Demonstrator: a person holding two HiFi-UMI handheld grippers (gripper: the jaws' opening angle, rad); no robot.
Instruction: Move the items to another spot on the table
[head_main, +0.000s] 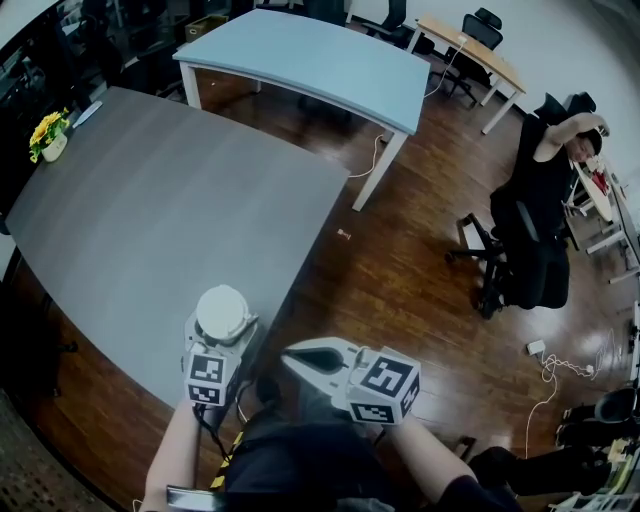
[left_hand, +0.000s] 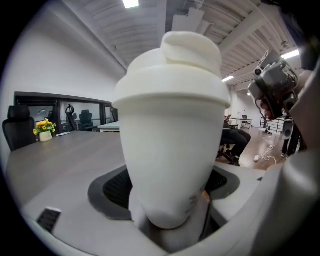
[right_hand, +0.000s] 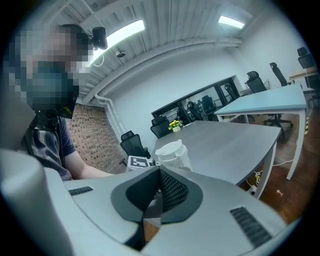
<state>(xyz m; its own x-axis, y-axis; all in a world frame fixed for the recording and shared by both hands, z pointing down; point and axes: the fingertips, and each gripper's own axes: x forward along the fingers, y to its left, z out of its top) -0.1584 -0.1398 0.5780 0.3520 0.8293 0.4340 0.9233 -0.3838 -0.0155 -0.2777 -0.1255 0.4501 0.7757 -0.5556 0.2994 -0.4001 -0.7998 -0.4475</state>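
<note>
A white lidded cup (head_main: 222, 310) stands tall between the jaws of my left gripper (head_main: 214, 345) at the near edge of the grey table (head_main: 170, 200). In the left gripper view the cup (left_hand: 172, 125) fills the middle, with both dark pads against its lower sides; the left gripper (left_hand: 170, 202) is shut on it. My right gripper (head_main: 290, 354) hangs just right of the cup, past the table's edge over the floor, shut with nothing in it. In the right gripper view the closed jaws (right_hand: 159, 187) point toward the cup (right_hand: 172, 152).
A small pot of yellow flowers (head_main: 48, 135) sits at the grey table's far left corner. A light blue table (head_main: 310, 55) stands beyond it. A person in a black office chair (head_main: 545, 220) is on the wooden floor to the right, with cables nearby.
</note>
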